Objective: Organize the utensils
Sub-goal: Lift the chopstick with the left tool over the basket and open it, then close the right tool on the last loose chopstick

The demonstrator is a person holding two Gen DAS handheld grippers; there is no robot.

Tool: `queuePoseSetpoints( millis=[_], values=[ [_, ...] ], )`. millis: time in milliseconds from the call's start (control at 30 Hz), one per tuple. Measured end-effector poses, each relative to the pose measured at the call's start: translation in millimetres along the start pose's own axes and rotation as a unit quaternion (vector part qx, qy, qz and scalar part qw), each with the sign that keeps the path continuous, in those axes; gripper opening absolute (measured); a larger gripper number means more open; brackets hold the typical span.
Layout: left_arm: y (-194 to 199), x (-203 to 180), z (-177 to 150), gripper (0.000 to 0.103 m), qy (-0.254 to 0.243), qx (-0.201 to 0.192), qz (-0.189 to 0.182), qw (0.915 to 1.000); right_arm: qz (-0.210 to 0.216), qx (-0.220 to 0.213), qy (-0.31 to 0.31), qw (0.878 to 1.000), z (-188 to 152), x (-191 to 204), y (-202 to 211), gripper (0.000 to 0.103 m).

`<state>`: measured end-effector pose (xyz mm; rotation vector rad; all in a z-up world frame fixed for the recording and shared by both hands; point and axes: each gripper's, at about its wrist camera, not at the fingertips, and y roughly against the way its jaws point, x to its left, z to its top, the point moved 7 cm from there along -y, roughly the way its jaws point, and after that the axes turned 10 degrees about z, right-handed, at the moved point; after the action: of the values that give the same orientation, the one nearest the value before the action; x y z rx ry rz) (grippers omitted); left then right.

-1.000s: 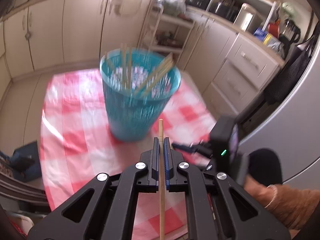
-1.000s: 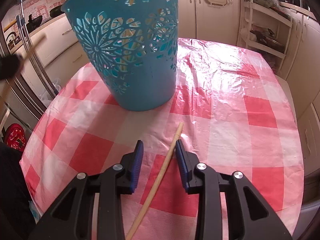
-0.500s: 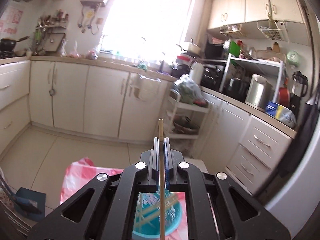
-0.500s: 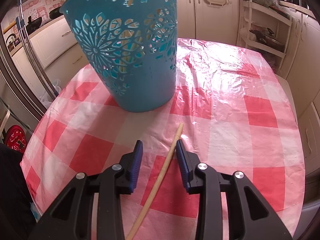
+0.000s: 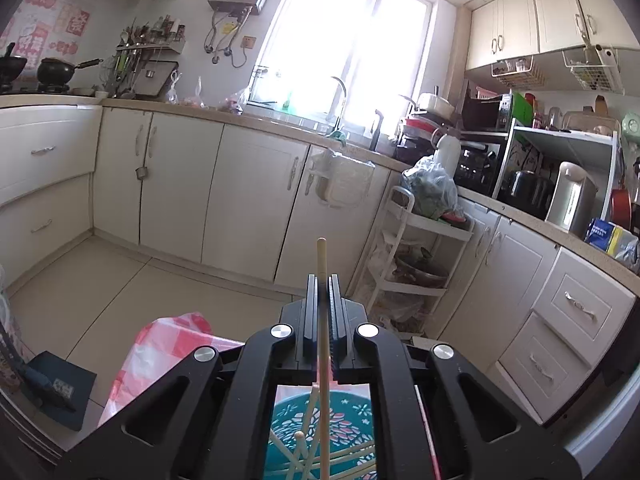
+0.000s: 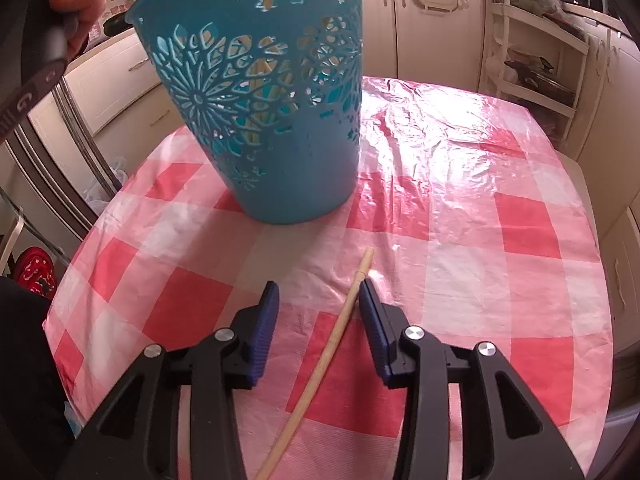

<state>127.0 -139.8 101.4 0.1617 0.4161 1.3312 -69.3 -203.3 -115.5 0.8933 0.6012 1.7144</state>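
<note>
Two grippers show: the left gripper (image 5: 321,280) is clamped on a chopstick (image 5: 323,356) above the basket (image 5: 362,416) at 6 o'clock. The right gripper (image 6: 319,296) is opening; a second chopstick (image 6: 320,364) lies on the tablecloth (image 6: 472,208) between its jaws, by the 3 o'clock pad.

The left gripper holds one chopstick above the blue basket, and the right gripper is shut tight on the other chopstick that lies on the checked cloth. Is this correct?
Not quite. In the right wrist view the right gripper is not shut: its jaws are opening, and the chopstick lies on the checked cloth between them, unclamped. The rest holds: the left gripper holds one chopstick above the blue basket.
</note>
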Motion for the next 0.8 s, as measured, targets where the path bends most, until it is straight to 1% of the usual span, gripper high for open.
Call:
queuePoseSetpoints(
  millis=[167,300,333,400,433,467,567,600,633,667,733,800],
  values=[
    [-8,2,-29,0.005,-0.027,0.021,0.013,0.9993,0.0,0.0,0.001,1.0,0,1,0,0.043],
    [-9,8,-48,0.006,-0.039,0.053,0.016,0.9977,0.002,0.0,0.0,1.0,0,0,0,0.043],
    [-8,10,-53,0.008,-0.042,0.064,0.017,0.9969,0.002,0.0,0.0,1.0,0,0,0,0.043],
    [-4,16,-59,0.022,-0.045,0.077,0.023,0.9958,0.005,-0.001,-0.002,1.0,0,-1,0,0.043],
    [0,22,-60,0.037,-0.044,0.079,0.028,0.9955,0.008,-0.002,-0.005,1.0,0,-1,1,0.043],
    [6,27,-61,0.051,-0.042,0.077,0.036,0.9955,0.014,-0.003,-0.01,1.0,0,-2,1,0.043],
    [31,48,-58,0.065,-0.031,0.066,0.051,0.996,0.039,-0.008,-0.045,0.998,0,-10,6,0.043],
    [41,57,-58,0.069,-0.026,0.063,0.056,0.9961,0.047,-0.009,-0.06,0.997,-1,-13,8,0.043],
    [49,66,-59,0.075,-0.02,0.062,0.061,0.996,0.05,-0.009,-0.07,0.996,-2,-15,10,0.043],
    [56,75,-60,0.079,-0.013,0.06,0.068,0.9958,0.05,-0.01,-0.073,0.996,-3,-16,11,0.043],
    [67,93,-66,0.081,0.002,0.061,0.078,0.9951,0.036,-0.009,-0.067,0.997,-4,-16,12,0.038],
    [70,110,-76,0.082,0.019,0.072,0.087,0.9934,0.015,-0.008,-0.05,0.999,-4,-13,11,0.034]
  ],
)
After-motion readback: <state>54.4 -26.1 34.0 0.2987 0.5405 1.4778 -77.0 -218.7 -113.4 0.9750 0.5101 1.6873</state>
